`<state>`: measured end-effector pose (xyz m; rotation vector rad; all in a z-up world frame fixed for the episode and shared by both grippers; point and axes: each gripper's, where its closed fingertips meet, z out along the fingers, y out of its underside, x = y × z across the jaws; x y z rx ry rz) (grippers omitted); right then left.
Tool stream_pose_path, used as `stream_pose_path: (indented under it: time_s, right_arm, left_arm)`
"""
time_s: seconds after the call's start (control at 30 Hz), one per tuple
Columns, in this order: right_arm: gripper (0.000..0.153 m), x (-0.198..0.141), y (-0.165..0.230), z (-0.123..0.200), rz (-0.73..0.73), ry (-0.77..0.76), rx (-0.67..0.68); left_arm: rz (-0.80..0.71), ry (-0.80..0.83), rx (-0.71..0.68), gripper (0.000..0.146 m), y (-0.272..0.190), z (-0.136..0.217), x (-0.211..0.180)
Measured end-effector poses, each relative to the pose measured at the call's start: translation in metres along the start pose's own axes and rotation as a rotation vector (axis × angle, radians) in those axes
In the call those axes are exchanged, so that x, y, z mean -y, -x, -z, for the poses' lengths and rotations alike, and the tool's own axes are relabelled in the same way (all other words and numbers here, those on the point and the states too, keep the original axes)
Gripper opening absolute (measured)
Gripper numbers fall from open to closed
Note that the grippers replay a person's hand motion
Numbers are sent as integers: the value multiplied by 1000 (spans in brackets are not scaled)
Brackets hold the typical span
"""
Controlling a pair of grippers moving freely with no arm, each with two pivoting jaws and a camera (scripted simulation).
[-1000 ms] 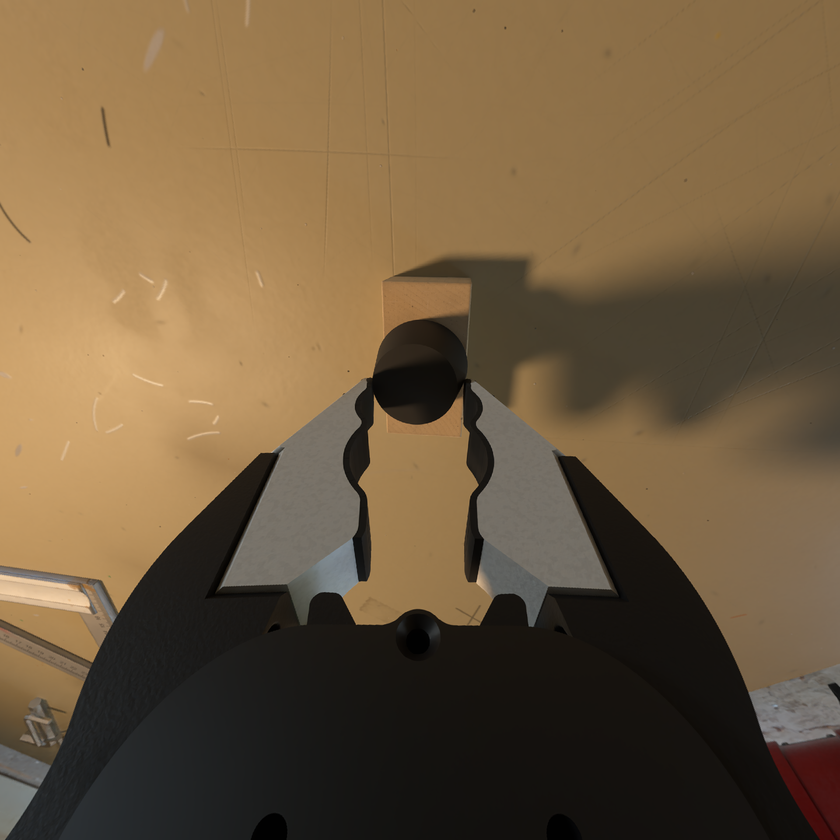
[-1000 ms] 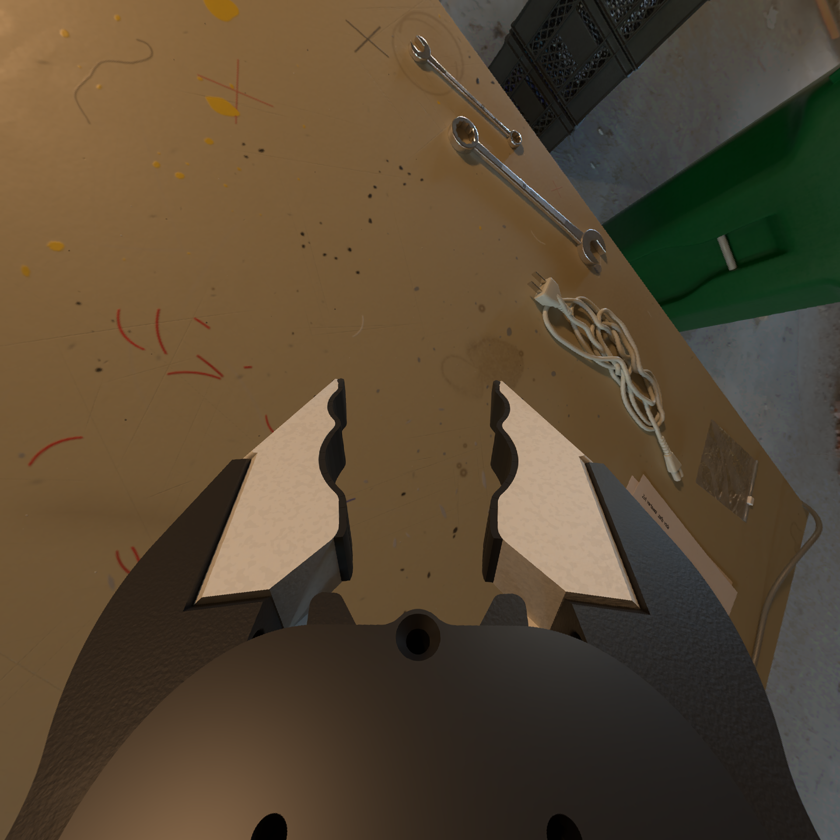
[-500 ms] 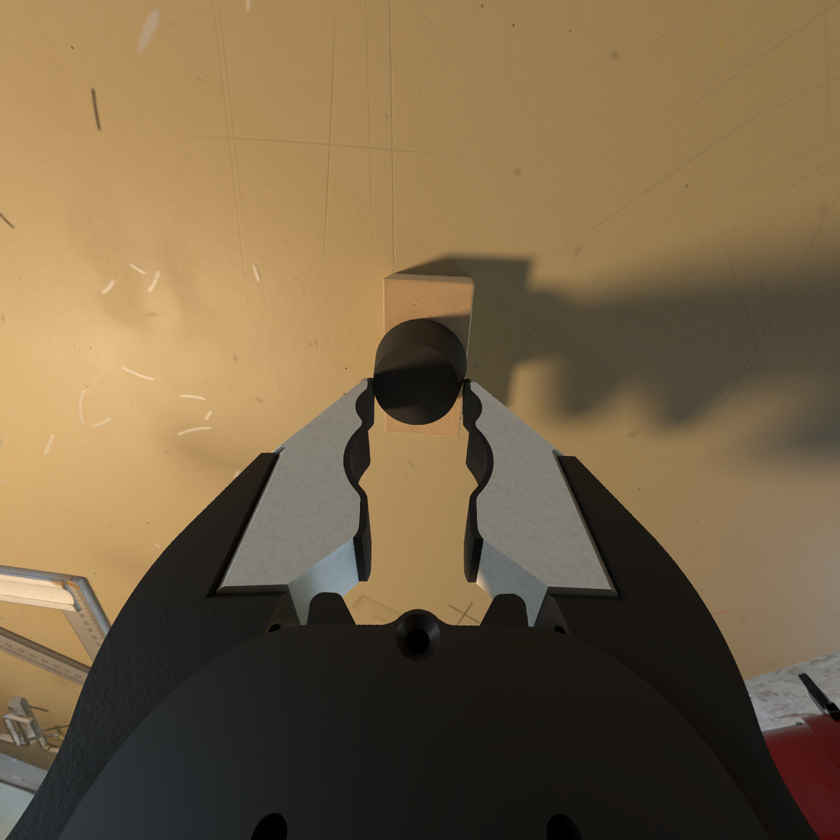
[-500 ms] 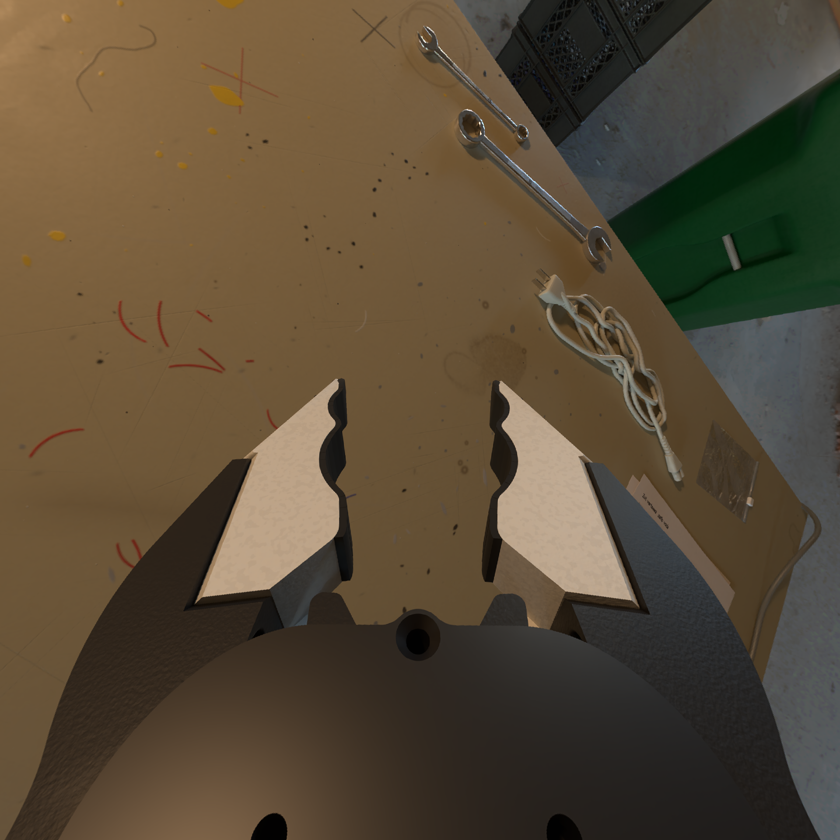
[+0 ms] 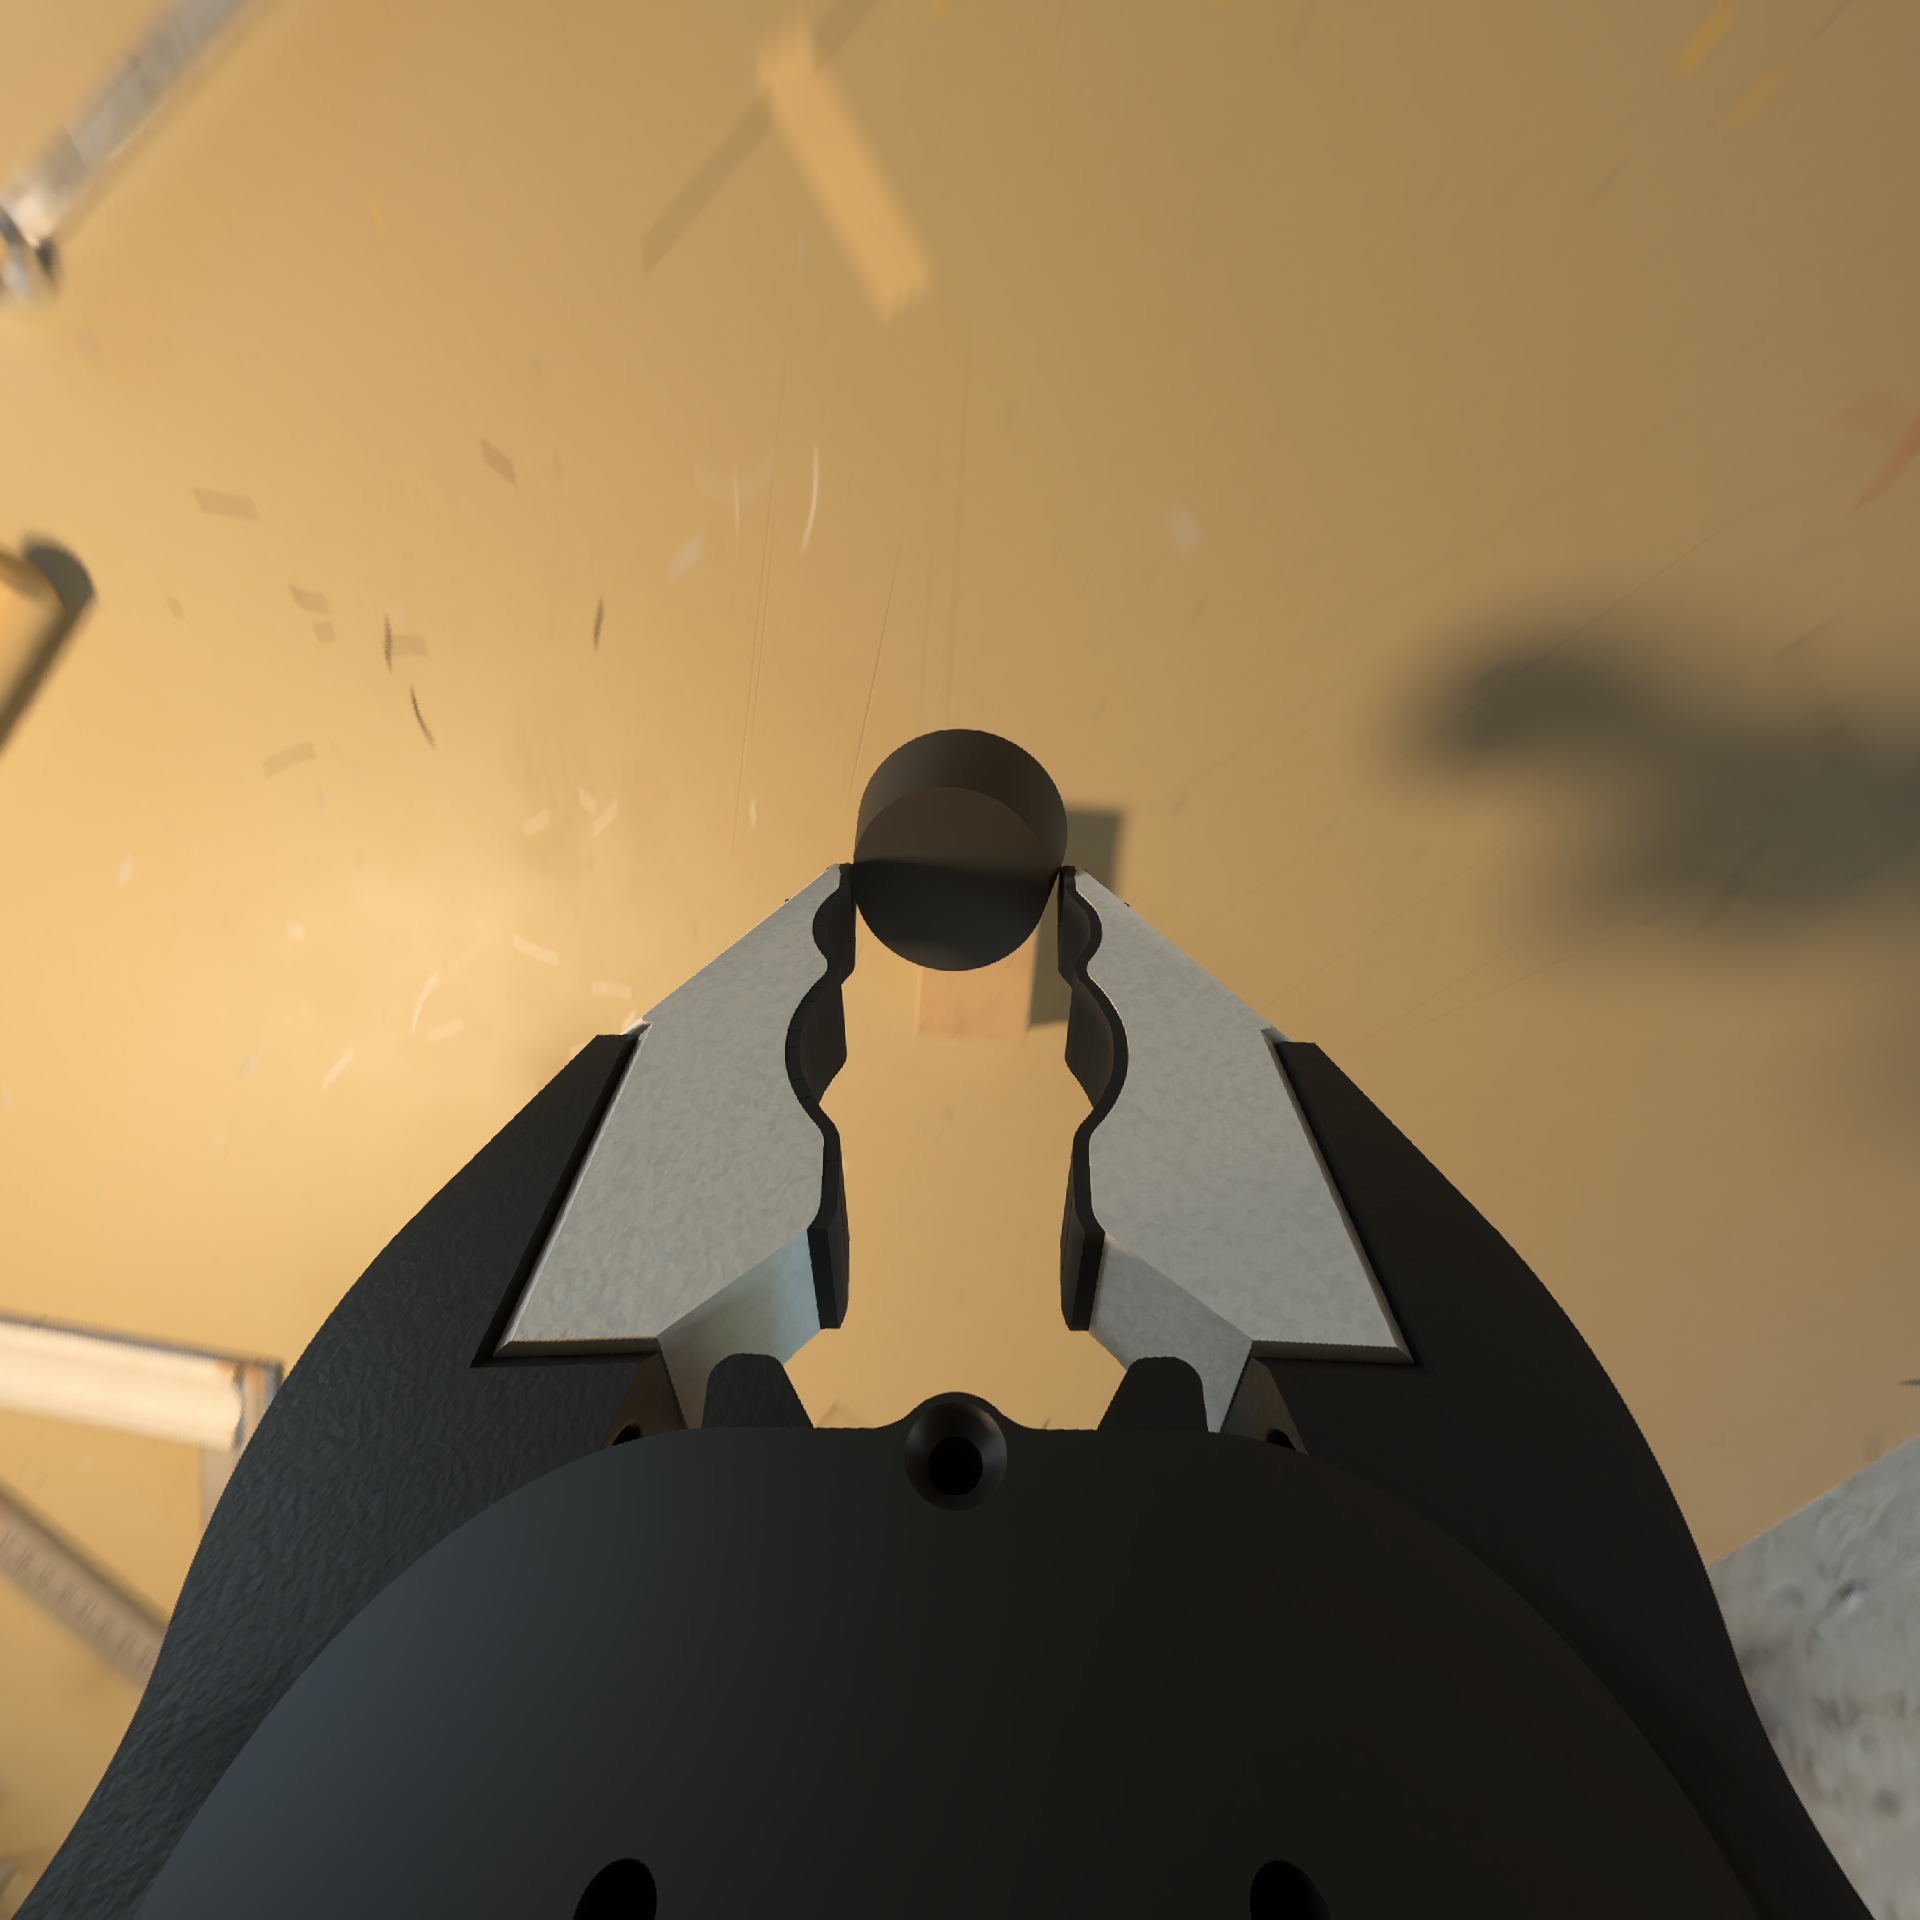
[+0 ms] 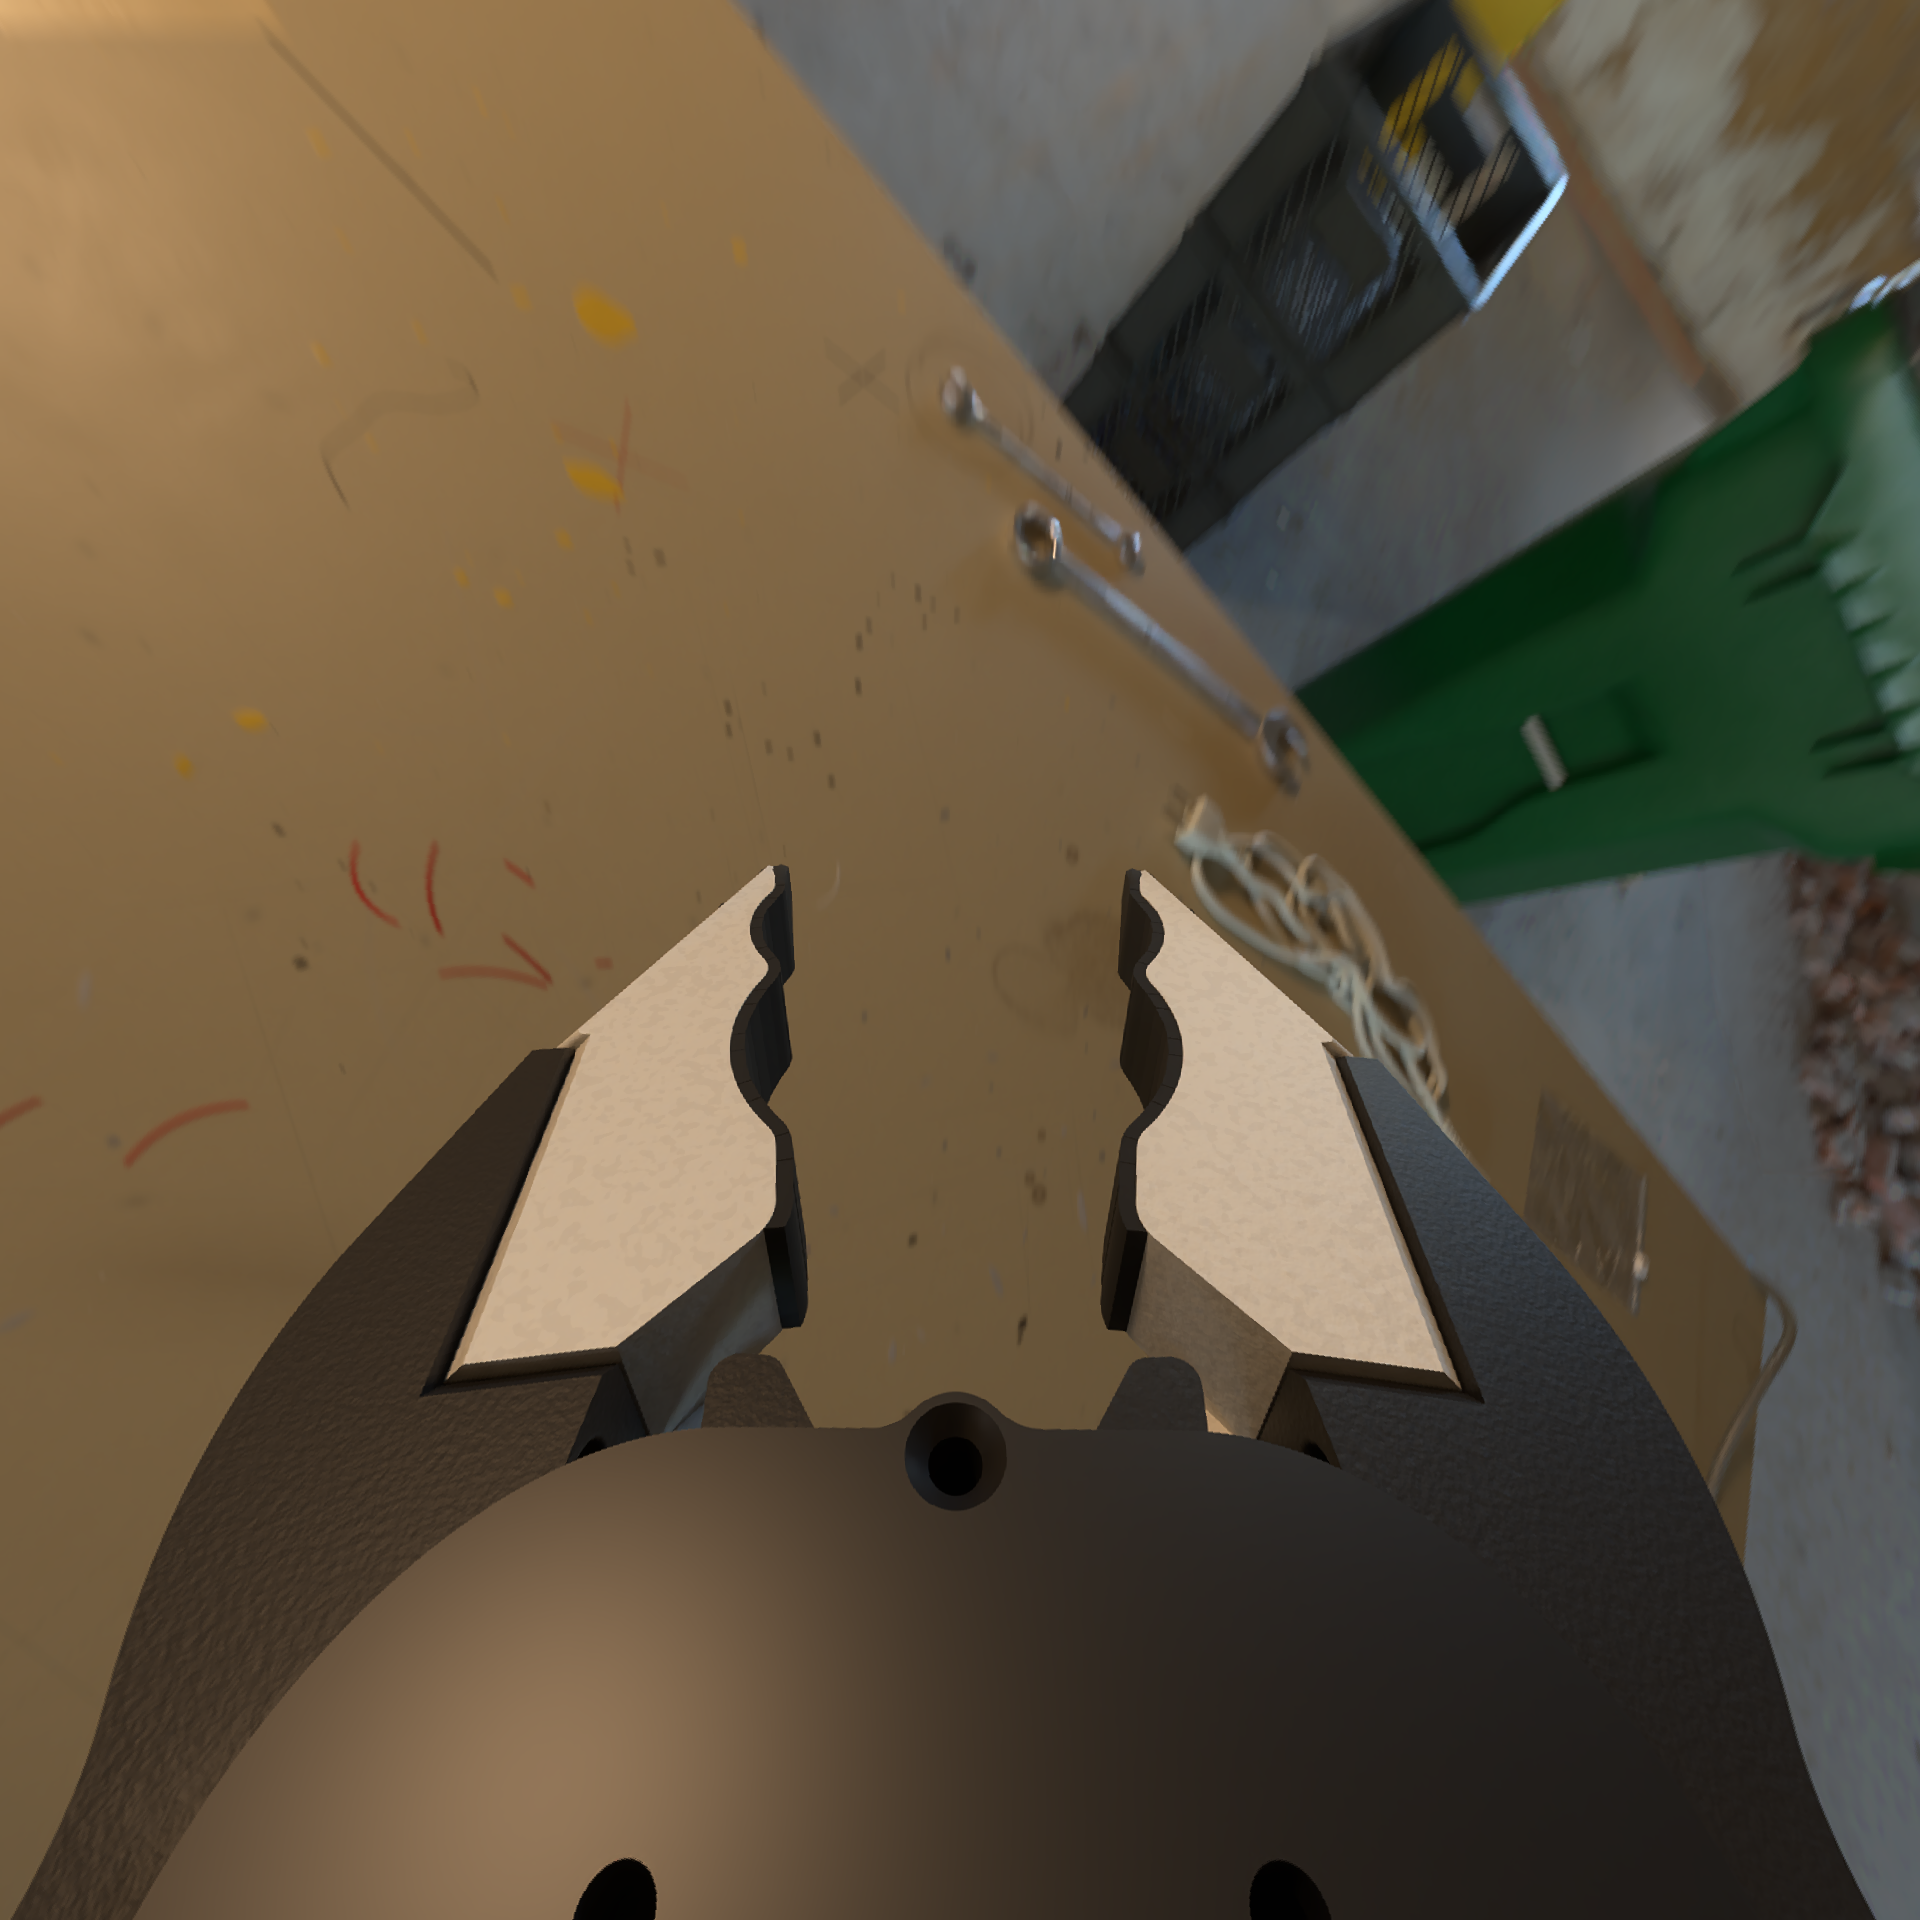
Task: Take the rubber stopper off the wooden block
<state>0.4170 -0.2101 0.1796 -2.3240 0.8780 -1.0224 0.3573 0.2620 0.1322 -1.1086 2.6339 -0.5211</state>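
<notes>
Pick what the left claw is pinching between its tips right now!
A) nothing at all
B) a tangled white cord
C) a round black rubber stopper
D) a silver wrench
C: in the left wrist view the left claw has its two tips pressed against the sides of the round black rubber stopper, held up above the pale wooden block on the table below.

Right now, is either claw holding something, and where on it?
The left gripper pinches the rubber stopper by its round sides, at the fingertips. The right gripper holds nothing.
</notes>
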Motion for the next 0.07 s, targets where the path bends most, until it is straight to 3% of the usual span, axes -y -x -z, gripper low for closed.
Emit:
stream_pose_path:
  time_s: [0.07]
  right_arm:
    - [63,22,5,8,24,-110,-19]
  left_arm:
    - [11,-134,-53,39,-11,25,29]
